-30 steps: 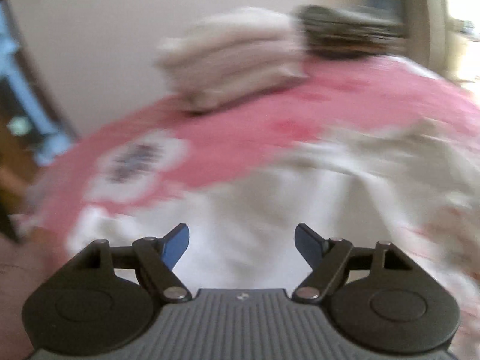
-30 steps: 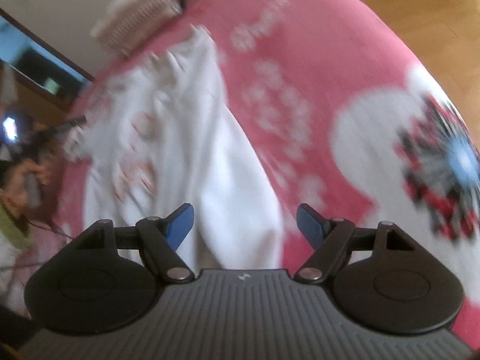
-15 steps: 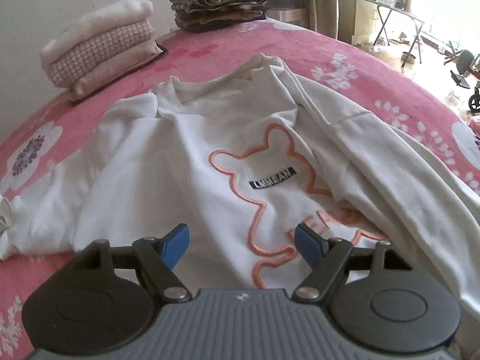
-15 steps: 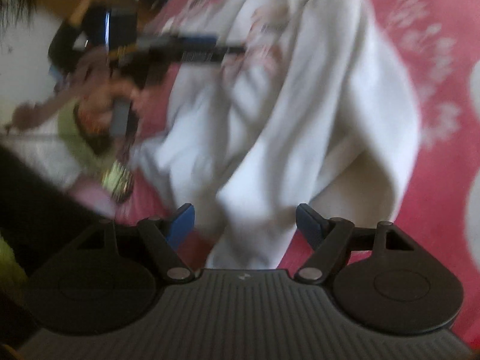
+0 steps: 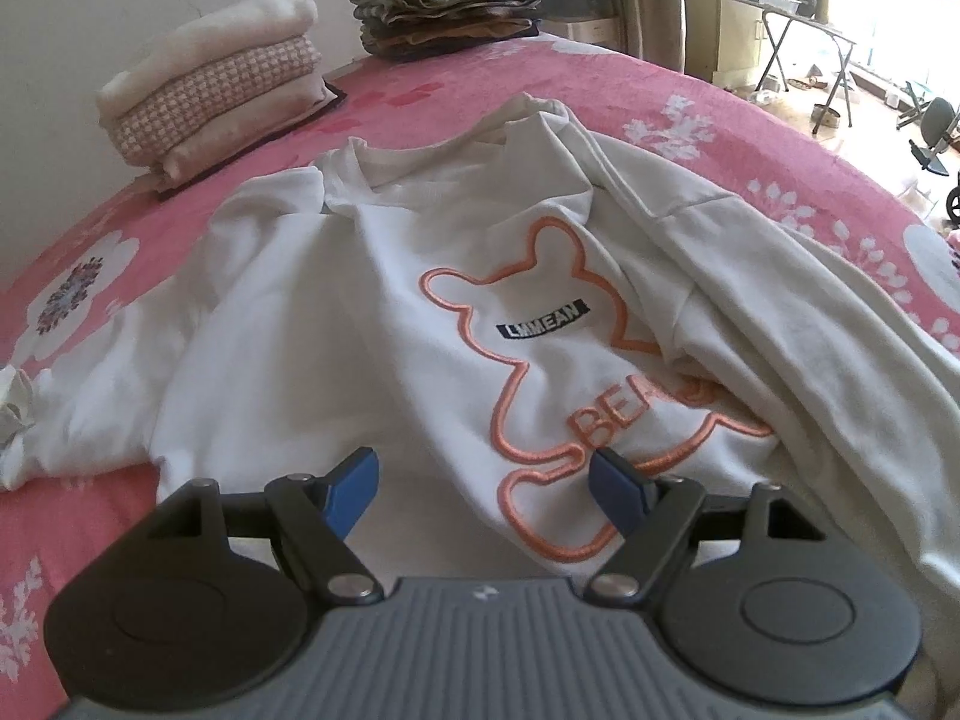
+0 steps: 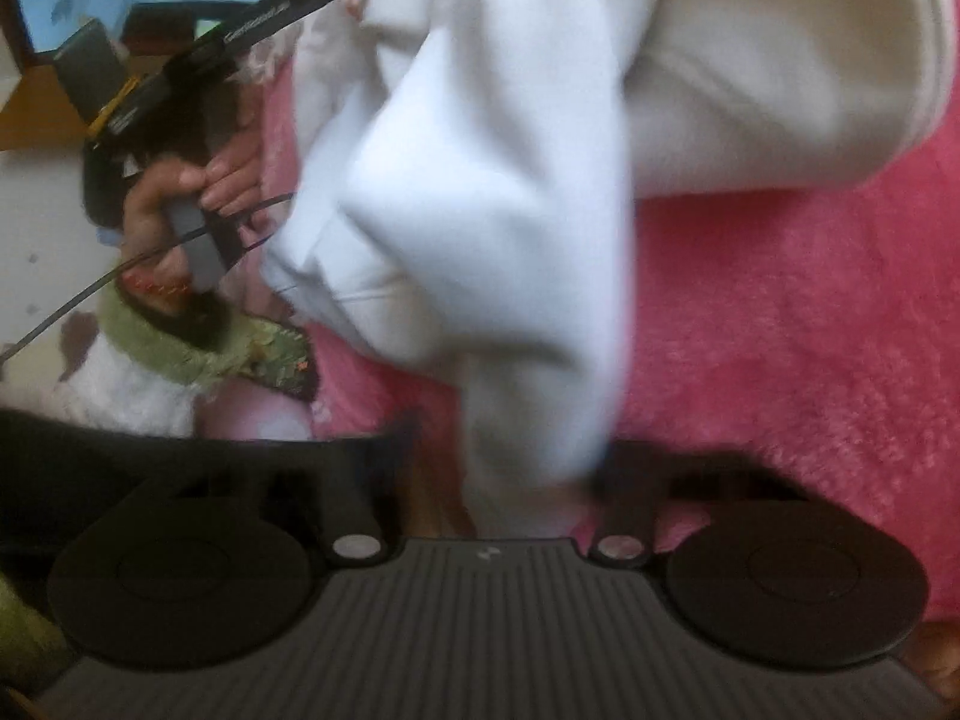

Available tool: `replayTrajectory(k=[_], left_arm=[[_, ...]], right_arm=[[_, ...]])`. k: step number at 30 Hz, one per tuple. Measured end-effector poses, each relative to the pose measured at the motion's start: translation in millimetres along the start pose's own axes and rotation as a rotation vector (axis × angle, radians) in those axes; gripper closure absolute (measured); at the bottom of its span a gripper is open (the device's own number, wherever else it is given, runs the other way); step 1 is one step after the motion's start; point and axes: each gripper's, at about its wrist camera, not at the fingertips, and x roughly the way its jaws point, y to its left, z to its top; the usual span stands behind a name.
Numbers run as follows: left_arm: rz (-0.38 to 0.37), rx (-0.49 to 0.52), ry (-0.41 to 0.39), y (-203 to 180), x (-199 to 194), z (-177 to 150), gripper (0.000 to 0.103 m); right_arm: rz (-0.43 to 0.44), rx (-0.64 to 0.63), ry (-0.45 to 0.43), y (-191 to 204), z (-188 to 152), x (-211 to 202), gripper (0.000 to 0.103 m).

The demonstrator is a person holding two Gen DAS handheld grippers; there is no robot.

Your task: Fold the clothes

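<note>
White cotton sweatshirt (image 5: 384, 324) with an orange bear outline (image 5: 540, 372) and a small dark label on its chest lies face up on a pink fleece bedspread with white flower prints (image 5: 750, 120), filling the middle of the left wrist view. Its collar points toward the top of the frame and its hem reaches down to the bottom centre. One long sleeve is draped down the right side of the frame, over part of the orange lettering.

At the bottom centre of that view, the left gripper (image 5: 483, 480), black with blue fingertips, has its jaws spread wide with nothing between them. It hangs just above the sweatshirt's hem, and the lower part of the bear outline shows between the two tips.

In the upper left of the frame sits a folded stack of cream and pink checked clothes (image 5: 216, 96). At the top centre sits a second folded stack of grey and tan clothes (image 5: 444, 0).

The right wrist view is blurred. The white sweatshirt (image 6: 480, 210) bunches through the centre and top of that frame, with the pink bedspread (image 6: 810, 330) on the right. A fold of white fabric runs down into the gap of the right gripper (image 6: 498, 480) at the bottom centre. Its fingertips are smeared dark shapes, so whether they pinch the cloth cannot be told. At the left of the frame, a person's hand (image 6: 180, 204) with a green fuzzy cuff (image 6: 174, 348) grips the handle of the other black tool.
</note>
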Motion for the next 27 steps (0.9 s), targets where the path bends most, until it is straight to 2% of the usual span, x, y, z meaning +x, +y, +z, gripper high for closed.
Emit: replayTrajectory(k=[1, 7, 9, 11, 13, 18, 22, 27], left_arm=[[0.001, 0.004, 0.0, 0.1, -0.1, -1.8, 0.024], [-0.003, -0.029, 0.023, 3.4, 4.4, -10.5, 0.024], [-0.004, -0.046, 0.028, 4.8, 5.3, -11.9, 0.024], [-0.006, -0.06, 0.033, 5.8, 5.8, -12.9, 0.024], [-0.005, -0.07, 0.039, 6.0, 5.7, -13.8, 0.024], [0.012, -0.056, 0.046, 4.1, 5.2, -16.0, 0.024], [0.019, -0.049, 0.055, 4.2, 6.9, -18.0, 0.024], [0.018, -0.057, 0.07, 4.0, 9.7, -17.8, 0.024]], right_arm=[[-0.002, 0.006, -0.007, 1.1, 2.4, -2.2, 0.091], [0.129, -0.266, -0.158, 64.7, 39.5, -66.5, 0.093], [0.116, -0.358, -0.264, 88.1, 67.5, -94.0, 0.093], [0.066, -0.402, -0.39, 101.7, 104.7, -120.1, 0.093], [0.036, -0.394, -0.531, 108.2, 150.9, -146.6, 0.093], [-0.094, -0.331, -0.8, 111.1, 265.6, -201.4, 0.093], [-0.113, -0.32, -1.016, 118.3, 316.9, -251.3, 0.093], [-0.11, -0.375, -1.205, 133.7, 349.4, -265.0, 0.093]])
